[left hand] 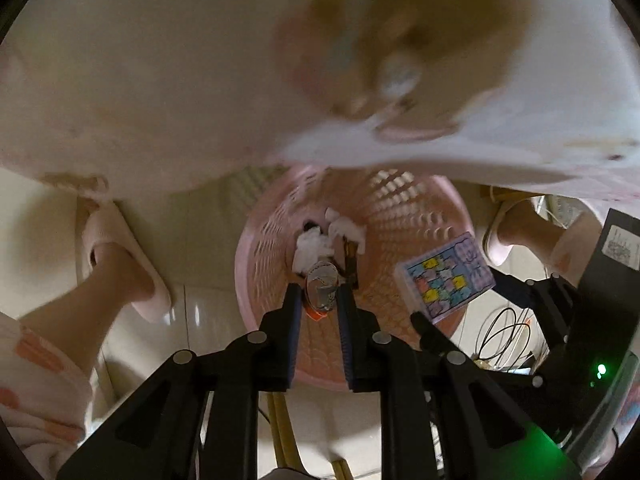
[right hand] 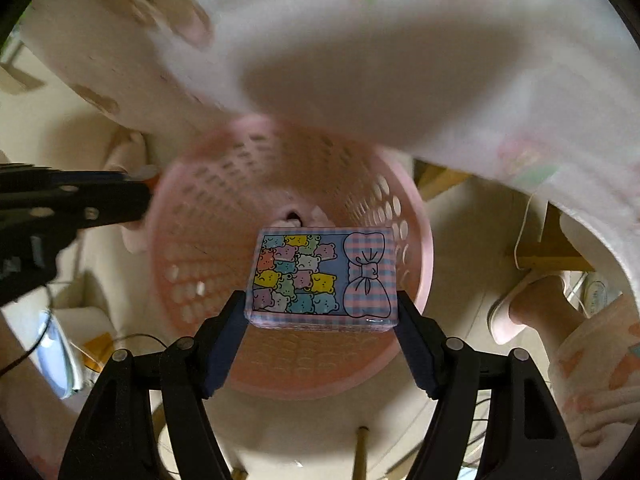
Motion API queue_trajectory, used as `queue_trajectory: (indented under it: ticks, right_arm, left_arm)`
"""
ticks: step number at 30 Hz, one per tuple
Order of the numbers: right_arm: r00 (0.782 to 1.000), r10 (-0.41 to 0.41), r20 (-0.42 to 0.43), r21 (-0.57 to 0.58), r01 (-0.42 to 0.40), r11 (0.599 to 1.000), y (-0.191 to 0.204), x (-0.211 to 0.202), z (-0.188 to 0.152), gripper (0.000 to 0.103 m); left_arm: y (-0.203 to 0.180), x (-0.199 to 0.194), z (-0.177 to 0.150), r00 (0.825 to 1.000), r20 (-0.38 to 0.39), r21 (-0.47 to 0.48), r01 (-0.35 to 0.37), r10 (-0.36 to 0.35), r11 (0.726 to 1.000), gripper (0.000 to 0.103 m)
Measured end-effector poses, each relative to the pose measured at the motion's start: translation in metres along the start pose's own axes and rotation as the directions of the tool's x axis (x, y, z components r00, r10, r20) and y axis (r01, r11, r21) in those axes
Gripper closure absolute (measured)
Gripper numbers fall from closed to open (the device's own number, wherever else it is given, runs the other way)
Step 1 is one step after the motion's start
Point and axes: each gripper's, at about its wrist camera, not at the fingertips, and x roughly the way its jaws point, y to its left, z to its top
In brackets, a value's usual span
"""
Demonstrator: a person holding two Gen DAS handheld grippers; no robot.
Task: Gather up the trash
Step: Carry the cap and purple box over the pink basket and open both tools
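Trash is in both our hands at once, and both pieces hang directly over the mouth of the pink basket (right hand: 416, 216) on the floor, so the relation that counts is simply vertical: each hand-held gripper points straight down into the basket and the opening lies below the held thing. Our left hand-held gripper (left hand: 320, 292) is drawn narrow and pinches a small crumpled wrapper (left hand: 320, 280), silvery with an orange edge, which sits over the middle of the basket, above the white tissue wads (left hand: 316, 246) already lying at its bottom. Our right hand-held gripper (right hand: 322, 304) stands wide, its pads pressed on the two short ends of the pastel bear-print box (right hand: 324, 276), whose long axis runs across from one finger to the other. In the left wrist view the box hangs near the basket's right rim, closer to the edge than the wrapper, so we judge the left hand the better centred and the box the one that could clip the rim if let go askew. Only the left wrist view shows the tissue at the bottom clearly; the right wrist view hides most of it behind the box, yet shows the box's printed face and both pad contacts. A slippered foot (left hand: 120, 256) stands just beside the basket's left side.
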Motion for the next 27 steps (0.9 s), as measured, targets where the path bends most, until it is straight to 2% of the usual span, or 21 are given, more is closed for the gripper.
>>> queue_trajectory:
  ticks: [4, 11, 16, 20, 23, 27]
  right_arm:
    - [0.998, -0.014, -0.063, 0.044, 0.017, 0.999, -0.004, 0.023, 0.003, 0.029]
    - [0.999, -0.020, -0.050, 0.045, 0.022, 0.999, -0.006, 0.034, 0.012, 0.029]
    - [0.998, -0.019, -0.053, 0.054, 0.022, 0.998, -0.008, 0.042, 0.018, 0.028]
    - [0.999, -0.047, -0.023, 0.046, 0.048, 0.998, -0.007, 0.037, 0.018, 0.018]
    - [0.998, -0.061, -0.006, 0.036, 0.061, 0.997, -0.006, 0.032, 0.019, 0.018]
    - [0.998, -0.058, -0.005, 0.036, 0.059, 0.998, -0.005, 0.030, 0.019, 0.018]
  left_arm:
    - [0.010, 0.019, 0.001, 0.998, -0.067, -0.056, 0.016, -0.019, 0.998, 0.087]
    - [0.015, 0.031, 0.004, 0.995, -0.100, -0.087, 0.022, -0.031, 0.996, 0.087]
    - [0.018, 0.033, 0.004, 0.994, -0.107, -0.096, 0.020, -0.030, 0.995, 0.079]
    - [0.018, 0.031, 0.004, 0.995, -0.096, -0.091, 0.014, -0.023, 0.996, 0.068]
    - [0.017, 0.028, 0.004, 0.996, -0.092, -0.089, 0.005, -0.013, 0.996, 0.058]
    - [0.020, 0.026, 0.001, 0.995, -0.094, -0.105, -0.033, 0.023, 0.994, 0.057]
